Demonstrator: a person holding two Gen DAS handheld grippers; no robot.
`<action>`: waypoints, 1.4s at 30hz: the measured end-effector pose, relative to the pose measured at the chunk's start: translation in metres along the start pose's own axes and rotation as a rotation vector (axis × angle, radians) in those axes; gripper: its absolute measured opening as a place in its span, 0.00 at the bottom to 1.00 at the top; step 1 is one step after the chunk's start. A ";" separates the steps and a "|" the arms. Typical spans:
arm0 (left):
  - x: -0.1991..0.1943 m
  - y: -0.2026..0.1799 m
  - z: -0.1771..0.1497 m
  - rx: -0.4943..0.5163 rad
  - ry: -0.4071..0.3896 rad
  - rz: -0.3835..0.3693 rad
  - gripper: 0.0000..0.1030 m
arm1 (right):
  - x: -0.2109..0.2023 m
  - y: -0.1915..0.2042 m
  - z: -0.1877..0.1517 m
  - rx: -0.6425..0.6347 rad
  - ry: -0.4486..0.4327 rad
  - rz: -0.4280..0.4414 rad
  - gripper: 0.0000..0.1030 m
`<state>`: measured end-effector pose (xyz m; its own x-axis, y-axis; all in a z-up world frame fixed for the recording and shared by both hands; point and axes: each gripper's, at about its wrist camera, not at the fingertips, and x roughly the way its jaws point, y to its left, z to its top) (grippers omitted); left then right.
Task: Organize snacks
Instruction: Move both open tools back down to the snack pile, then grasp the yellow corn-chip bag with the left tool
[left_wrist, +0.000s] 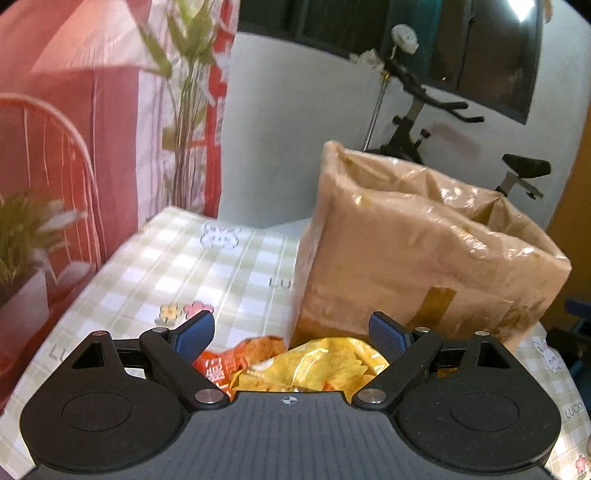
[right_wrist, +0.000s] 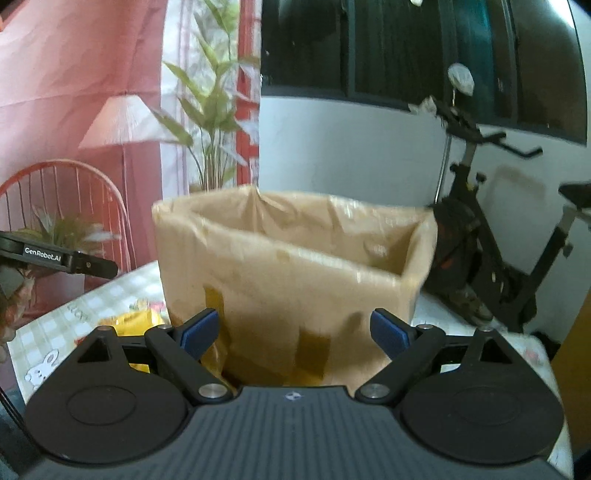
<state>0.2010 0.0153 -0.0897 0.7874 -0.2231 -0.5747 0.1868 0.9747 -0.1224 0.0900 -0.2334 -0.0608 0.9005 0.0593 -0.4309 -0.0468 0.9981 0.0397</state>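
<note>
Left tongs (left_wrist: 291, 334) wide open, nothing between the blue pads, hovering over two snack packs on the checked worktop (left_wrist: 177, 266). Yellow snack bag (left_wrist: 317, 363) sits right under the gap, orange snack bag (left_wrist: 236, 360) touching it on its left. Both lie just beside the near wall of the brown cardboard box (left_wrist: 417, 254), towards the worktop's near edge. Box is open-topped, skinned in glossy tape.

Right tongs (right_wrist: 295, 330) also open and empty, aimed at the box's front wall, close to it.

Step in hand, as I read it: left tongs picking up a snack to drop in the box. To do it well: come down on the yellow bag, which is already centred, and pinch a crimped edge or a fold rather than the puffed middle, since foil is slippery and crushes chips. Keep the orange bag out of the pinch. Lift high enough to clear the box rim before moving over. Right tongs could steady the box wall, which looks light and may slide.

View differences: left wrist view shows both bags clearly and the box corner from the side; the inside is only partly visible. Right wrist view looks over the rim into the box (right_wrist: 295, 266), where inner walls show but the floor is hidden, so contents can't be told. It catches only a sliver of yellow bag (right_wrist: 135, 321) at the box's left side, orange one not seen, plus the left tool's black arm (right_wrist: 70, 260) coming in from the left.
</note>
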 end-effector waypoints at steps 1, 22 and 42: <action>0.003 0.001 0.000 -0.006 0.002 0.002 0.89 | 0.001 0.000 -0.003 0.003 0.009 -0.001 0.88; 0.025 0.010 -0.045 -0.071 0.171 -0.032 0.92 | 0.019 -0.014 -0.037 0.098 0.115 -0.006 0.88; 0.035 0.010 -0.051 -0.040 0.204 -0.109 0.92 | 0.023 -0.007 -0.052 0.125 0.165 -0.001 0.88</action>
<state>0.2006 0.0183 -0.1519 0.6278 -0.3242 -0.7076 0.2373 0.9456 -0.2227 0.0887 -0.2385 -0.1179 0.8170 0.0702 -0.5723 0.0174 0.9891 0.1462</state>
